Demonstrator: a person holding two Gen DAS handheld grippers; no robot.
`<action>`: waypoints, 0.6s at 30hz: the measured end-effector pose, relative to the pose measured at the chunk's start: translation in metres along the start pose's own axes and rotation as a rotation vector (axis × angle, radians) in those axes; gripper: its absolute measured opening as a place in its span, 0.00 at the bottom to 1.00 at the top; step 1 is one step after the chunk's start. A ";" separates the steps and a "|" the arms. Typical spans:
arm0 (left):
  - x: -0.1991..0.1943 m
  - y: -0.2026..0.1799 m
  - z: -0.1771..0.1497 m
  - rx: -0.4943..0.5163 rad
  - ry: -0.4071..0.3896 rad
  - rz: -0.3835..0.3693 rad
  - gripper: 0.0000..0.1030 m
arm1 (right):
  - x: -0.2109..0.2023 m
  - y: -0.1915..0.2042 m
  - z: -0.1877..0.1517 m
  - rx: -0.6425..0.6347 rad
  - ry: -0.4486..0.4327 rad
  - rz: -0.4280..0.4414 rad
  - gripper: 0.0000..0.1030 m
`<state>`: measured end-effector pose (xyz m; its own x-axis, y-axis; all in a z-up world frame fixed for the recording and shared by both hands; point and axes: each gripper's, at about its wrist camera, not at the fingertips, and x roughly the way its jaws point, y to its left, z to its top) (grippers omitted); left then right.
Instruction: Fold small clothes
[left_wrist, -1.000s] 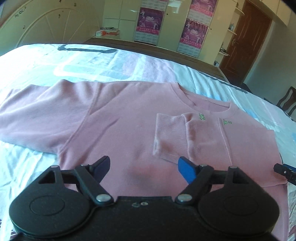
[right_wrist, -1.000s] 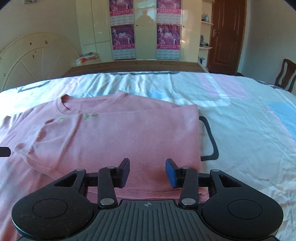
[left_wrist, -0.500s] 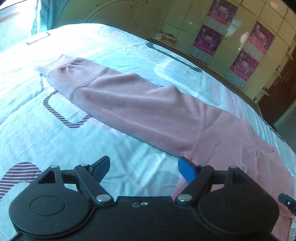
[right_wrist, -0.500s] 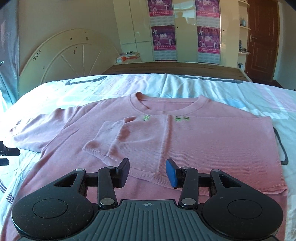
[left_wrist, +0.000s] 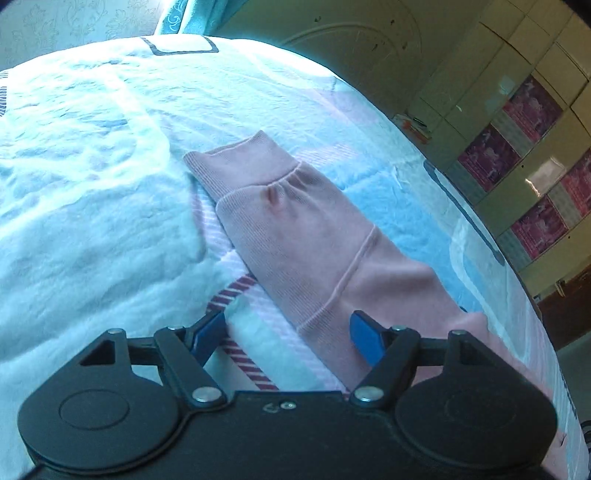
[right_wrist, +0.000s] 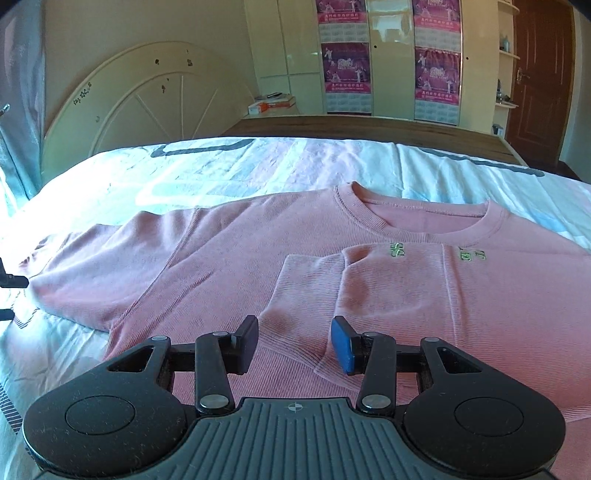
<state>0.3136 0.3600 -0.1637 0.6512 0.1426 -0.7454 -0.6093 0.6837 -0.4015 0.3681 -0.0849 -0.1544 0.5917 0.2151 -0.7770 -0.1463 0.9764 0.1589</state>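
Observation:
A pink sweatshirt (right_wrist: 229, 254) lies flat on the bed, neckline away from me. Its right sleeve is folded across the chest, cuff (right_wrist: 306, 291) near the middle. Its left sleeve (left_wrist: 295, 236) lies stretched out over the sheet, ending in a ribbed cuff (left_wrist: 240, 162). My left gripper (left_wrist: 288, 332) is open and empty, low over the near part of that sleeve, its right finger above the fabric. My right gripper (right_wrist: 291, 339) is open and empty just above the sweatshirt's lower chest, in front of the folded cuff. The left gripper's tip (right_wrist: 13, 282) shows at the far left.
The bed sheet (left_wrist: 92, 184) is white and light blue with striped patches, and wrinkled. A white headboard (right_wrist: 147, 107) stands beyond the bed on the left. Wardrobe doors with posters (right_wrist: 347, 70) and a brown door (right_wrist: 535, 81) line the far wall.
My left gripper has swung left along the outstretched sleeve and now faces its cuff. My right gripper has shifted left across the sweatshirt's body toward the folded cuff. Both stay open.

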 end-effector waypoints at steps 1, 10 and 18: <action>0.004 0.002 0.006 -0.001 -0.005 -0.008 0.71 | 0.003 0.002 0.000 0.001 0.001 -0.008 0.42; 0.028 0.000 0.027 -0.026 -0.087 -0.030 0.52 | 0.025 0.006 0.006 0.033 0.014 -0.066 0.42; 0.031 0.008 0.032 -0.072 -0.107 -0.055 0.06 | 0.040 0.013 0.005 0.007 0.048 -0.099 0.43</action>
<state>0.3429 0.3923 -0.1728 0.7265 0.1845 -0.6619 -0.5999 0.6402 -0.4800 0.3937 -0.0637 -0.1805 0.5640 0.1167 -0.8175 -0.0835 0.9929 0.0842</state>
